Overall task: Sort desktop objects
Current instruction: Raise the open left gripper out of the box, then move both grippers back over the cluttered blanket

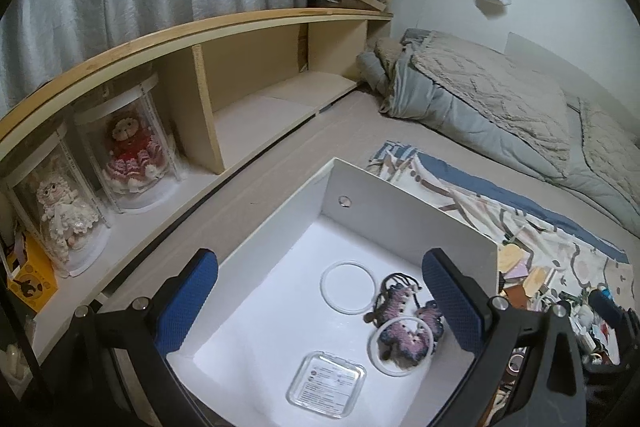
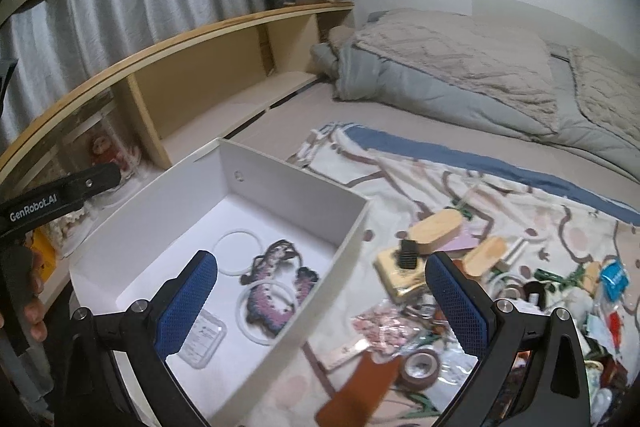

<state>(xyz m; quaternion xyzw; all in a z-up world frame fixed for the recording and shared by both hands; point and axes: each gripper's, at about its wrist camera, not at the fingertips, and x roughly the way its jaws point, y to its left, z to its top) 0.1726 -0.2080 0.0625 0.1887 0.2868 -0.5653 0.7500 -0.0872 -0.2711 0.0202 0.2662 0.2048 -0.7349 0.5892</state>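
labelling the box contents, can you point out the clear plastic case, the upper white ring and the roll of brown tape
clear plastic case (image 1: 326, 383), left wrist view, centre of its lid
upper white ring (image 1: 322, 283), left wrist view, left side of its band
roll of brown tape (image 2: 419, 367), right wrist view, its top edge

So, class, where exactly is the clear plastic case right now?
The clear plastic case lies flat on the floor of the white box, at its near edge, just in front of the white rings and the beaded hair ties.

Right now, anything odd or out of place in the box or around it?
Box looks tidy: two rings, a beaded piece lying across one ring, and a clear case. The mess is the unsorted pile on the cloth beside it. Nothing looks broken.
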